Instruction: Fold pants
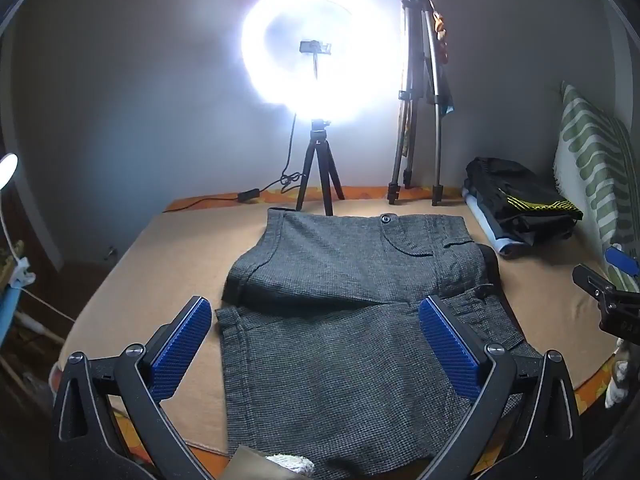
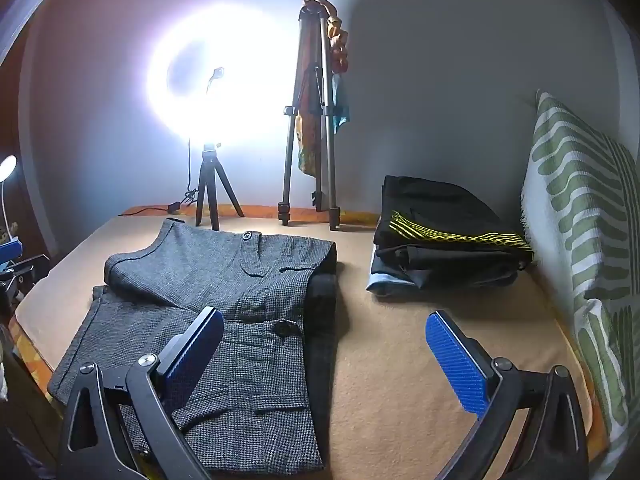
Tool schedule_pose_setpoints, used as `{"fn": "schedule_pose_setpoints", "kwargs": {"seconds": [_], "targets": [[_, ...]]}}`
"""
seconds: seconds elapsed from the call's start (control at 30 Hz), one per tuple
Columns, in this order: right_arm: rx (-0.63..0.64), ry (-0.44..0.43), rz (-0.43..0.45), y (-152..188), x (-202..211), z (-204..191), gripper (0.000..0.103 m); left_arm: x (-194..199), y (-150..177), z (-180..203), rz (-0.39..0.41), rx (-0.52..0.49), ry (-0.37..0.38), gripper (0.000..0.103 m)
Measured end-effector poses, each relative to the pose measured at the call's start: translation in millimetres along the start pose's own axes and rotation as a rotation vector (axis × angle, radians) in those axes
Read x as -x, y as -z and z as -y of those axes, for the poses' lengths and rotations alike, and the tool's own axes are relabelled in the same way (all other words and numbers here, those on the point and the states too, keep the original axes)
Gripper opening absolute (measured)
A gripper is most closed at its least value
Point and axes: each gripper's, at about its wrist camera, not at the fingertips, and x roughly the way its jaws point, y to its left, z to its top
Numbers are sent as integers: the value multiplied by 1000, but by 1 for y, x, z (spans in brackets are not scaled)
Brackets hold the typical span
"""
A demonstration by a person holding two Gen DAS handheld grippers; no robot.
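Note:
Grey checked pants point(image 1: 352, 304) lie on a tan blanket point(image 1: 168, 256), folded over so the far half overlaps the near half; a button shows at the far waistband. They also show in the right wrist view point(image 2: 240, 300). My left gripper point(image 1: 316, 312) hovers open above the near half, blue pads wide apart and empty. My right gripper point(image 2: 324, 326) is open and empty, over the pants' right edge and the bare blanket point(image 2: 400, 360). The right gripper also shows at the right edge of the left wrist view point(image 1: 612, 300).
A lit ring light on a small black tripod point(image 1: 318, 168) and a tall silver tripod point(image 1: 416, 120) stand at the far edge. A stack of folded dark clothes point(image 2: 444, 236) lies at the right. A green striped pillow point(image 2: 580, 208) leans on the right wall.

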Motion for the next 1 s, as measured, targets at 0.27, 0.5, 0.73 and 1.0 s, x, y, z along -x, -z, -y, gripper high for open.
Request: {"fn": "schedule_pose_setpoints", "kwargs": {"seconds": [0.27,0.5,0.73,1.0], "targets": [[0,-2,5,3,0,1,102,1,2,-1,11,-1,-8,103],[2,-3,6,2,0,0,102,3,3,-2,18,0,-10,103],[1,-1,9,4,0,0,102,4,2,-3,15,0,-12,103],[3,-2,8,4,0,1,102,4,3,-6,13,-3,-12,103]]}}
